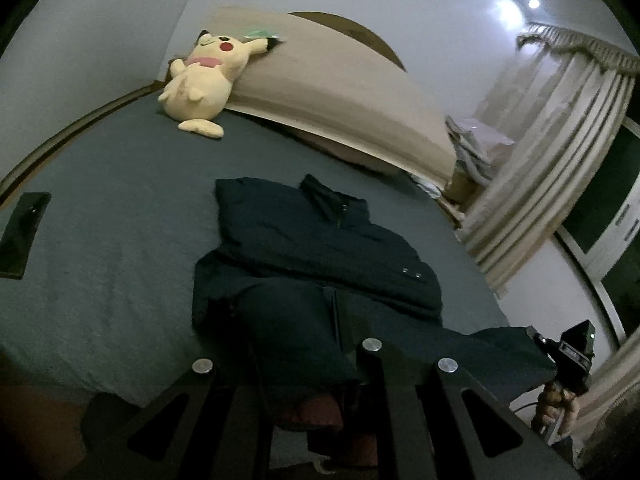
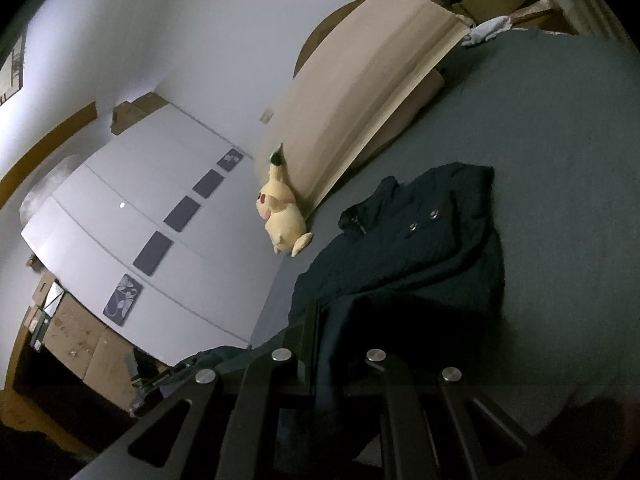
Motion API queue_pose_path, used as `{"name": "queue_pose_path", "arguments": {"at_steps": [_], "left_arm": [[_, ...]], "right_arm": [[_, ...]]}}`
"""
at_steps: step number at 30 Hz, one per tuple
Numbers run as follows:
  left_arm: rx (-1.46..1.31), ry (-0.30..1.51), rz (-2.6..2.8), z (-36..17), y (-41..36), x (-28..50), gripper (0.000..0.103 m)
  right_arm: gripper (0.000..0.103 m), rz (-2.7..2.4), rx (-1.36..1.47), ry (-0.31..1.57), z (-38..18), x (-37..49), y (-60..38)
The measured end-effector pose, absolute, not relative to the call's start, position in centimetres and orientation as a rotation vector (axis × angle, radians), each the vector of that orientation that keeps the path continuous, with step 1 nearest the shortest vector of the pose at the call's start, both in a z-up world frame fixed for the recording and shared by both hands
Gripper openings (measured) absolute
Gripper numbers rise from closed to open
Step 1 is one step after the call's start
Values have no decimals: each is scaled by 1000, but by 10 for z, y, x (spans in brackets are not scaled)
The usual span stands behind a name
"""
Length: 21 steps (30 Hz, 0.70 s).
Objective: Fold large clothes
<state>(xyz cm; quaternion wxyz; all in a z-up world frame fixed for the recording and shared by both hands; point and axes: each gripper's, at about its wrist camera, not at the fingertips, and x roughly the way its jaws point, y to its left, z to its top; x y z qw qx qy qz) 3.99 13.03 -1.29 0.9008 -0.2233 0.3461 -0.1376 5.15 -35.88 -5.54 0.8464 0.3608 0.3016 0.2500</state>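
A dark navy jacket (image 1: 320, 240) lies on the grey bed (image 1: 100, 240), collar toward the headboard, its near hem lifted. My left gripper (image 1: 292, 332) is shut on the jacket's hem and holds that edge above the bed. In the right wrist view the jacket (image 2: 420, 240) shows with snaps and zipper. My right gripper (image 2: 336, 328) is shut on the other part of the hem. The right gripper also shows in the left wrist view (image 1: 536, 340), holding the stretched hem at lower right.
A yellow plush toy (image 1: 200, 84) leans on the beige headboard (image 1: 340, 92). A black phone (image 1: 22, 236) lies on the bed at left. Curtains (image 1: 560, 140) and a window stand at right. A white wardrobe (image 2: 140, 240) and cardboard boxes (image 2: 80, 344) stand beyond the bed.
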Motion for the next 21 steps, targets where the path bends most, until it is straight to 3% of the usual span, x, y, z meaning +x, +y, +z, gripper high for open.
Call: {"name": "queue_pose_path", "arguments": {"at_steps": [21], "left_arm": [[-416,723,-205,-9,125,48,7]], "right_arm": [[8,494,753,600,-51,61,-355]]}}
